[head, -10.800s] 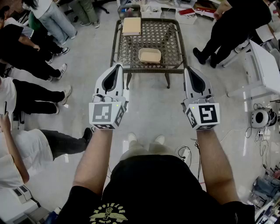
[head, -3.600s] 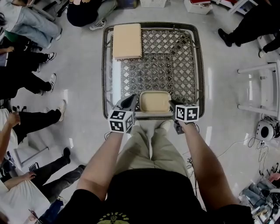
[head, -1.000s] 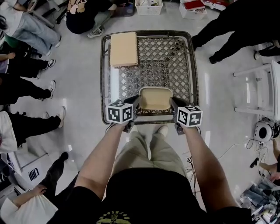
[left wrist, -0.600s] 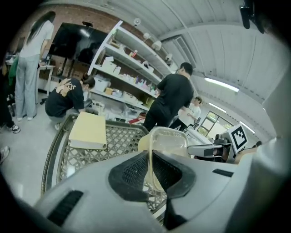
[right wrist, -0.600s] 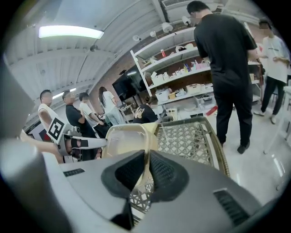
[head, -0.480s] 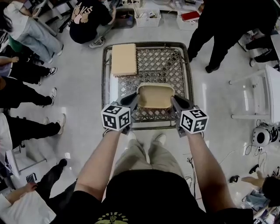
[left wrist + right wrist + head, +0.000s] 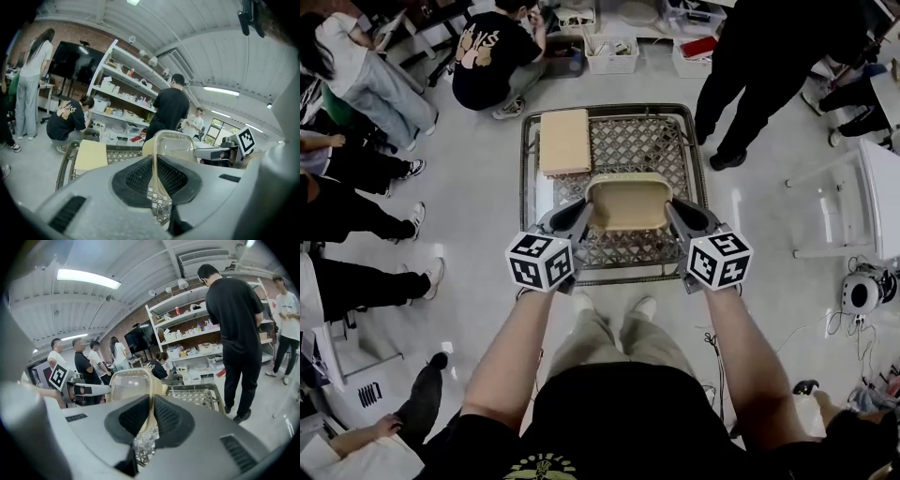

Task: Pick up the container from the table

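As it hangs above the wicker surface (image 7: 526,159), the beige container (image 7: 628,202) is pinched at both ends: the left gripper (image 7: 579,212) clenches its fingers (image 7: 136,176) on the left rim, and the right gripper (image 7: 675,212) clenches its fingers (image 7: 171,416) on the right rim. A tan board (image 7: 564,141) lies on the surface's far left corner.

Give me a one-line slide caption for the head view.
The left gripper and right gripper each grip an opposite rim of the beige container, holding it above the lattice table.
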`<state>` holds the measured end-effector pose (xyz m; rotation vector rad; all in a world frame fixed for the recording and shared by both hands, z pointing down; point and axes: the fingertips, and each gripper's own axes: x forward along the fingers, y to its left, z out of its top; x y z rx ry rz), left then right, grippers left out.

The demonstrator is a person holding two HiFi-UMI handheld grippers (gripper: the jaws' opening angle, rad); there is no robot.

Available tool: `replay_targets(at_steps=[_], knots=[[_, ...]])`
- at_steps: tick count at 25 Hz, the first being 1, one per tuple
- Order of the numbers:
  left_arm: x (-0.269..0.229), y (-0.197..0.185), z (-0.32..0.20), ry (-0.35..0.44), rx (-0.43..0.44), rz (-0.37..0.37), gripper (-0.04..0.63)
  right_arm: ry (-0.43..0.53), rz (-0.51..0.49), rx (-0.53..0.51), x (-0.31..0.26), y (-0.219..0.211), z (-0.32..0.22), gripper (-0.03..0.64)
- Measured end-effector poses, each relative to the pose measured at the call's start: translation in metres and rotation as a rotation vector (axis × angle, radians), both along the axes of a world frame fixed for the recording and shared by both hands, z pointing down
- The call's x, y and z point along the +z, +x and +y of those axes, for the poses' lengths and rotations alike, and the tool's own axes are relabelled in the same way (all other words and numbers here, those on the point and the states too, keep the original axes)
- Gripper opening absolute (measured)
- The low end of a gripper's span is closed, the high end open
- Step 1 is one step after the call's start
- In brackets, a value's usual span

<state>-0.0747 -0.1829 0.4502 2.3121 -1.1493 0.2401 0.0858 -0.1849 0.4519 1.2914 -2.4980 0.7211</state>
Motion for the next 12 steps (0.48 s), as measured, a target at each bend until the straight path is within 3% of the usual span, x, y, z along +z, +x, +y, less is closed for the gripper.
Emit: replay_targets(at_steps=[12], knots=[[-0.075, -0.009, 0.007, 0.150, -0.025, -0.014, 0.032, 0.145, -0.024, -0.022, -0.082, -0.008, 0.008, 0.034]])
